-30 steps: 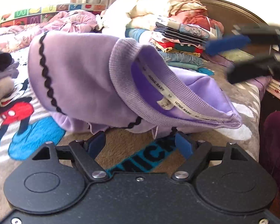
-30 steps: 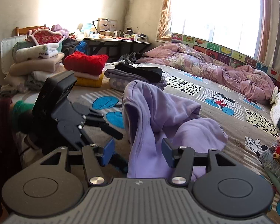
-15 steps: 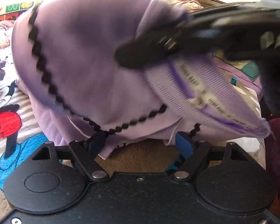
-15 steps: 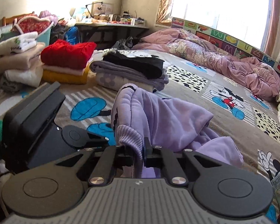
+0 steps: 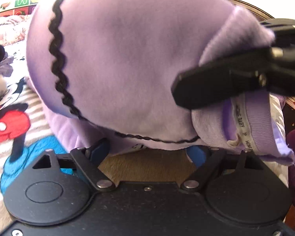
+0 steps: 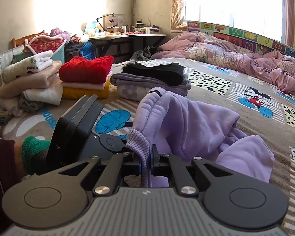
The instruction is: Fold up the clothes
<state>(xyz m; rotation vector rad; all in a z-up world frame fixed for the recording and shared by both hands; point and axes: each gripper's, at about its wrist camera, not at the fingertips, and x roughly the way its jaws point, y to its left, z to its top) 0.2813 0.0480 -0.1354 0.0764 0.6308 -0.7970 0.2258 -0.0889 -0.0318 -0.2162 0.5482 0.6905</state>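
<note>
Readable text around the bed

The white neck tape (image 5: 240,118) inside the purple sweatshirt (image 5: 127,63) is showing "BABY" plus a cut-off "HONE", repeating along the strip. In the right wrist view, a folded white towel (image 6: 32,64) on the pile is reading "panda", and the Mickey Mouse blanket (image 6: 210,96) is showing big blue letters "ouse" (image 6: 49,119) near the piles. The alphabet mat (image 6: 245,37) by the window is showing W and U tiles.

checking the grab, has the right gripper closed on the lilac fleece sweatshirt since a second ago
Yes. The right gripper, open a second ago, is now shut on the lilac fleece sweatshirt at its ribbed collar, above the Mickey Mouse blanket.
</note>
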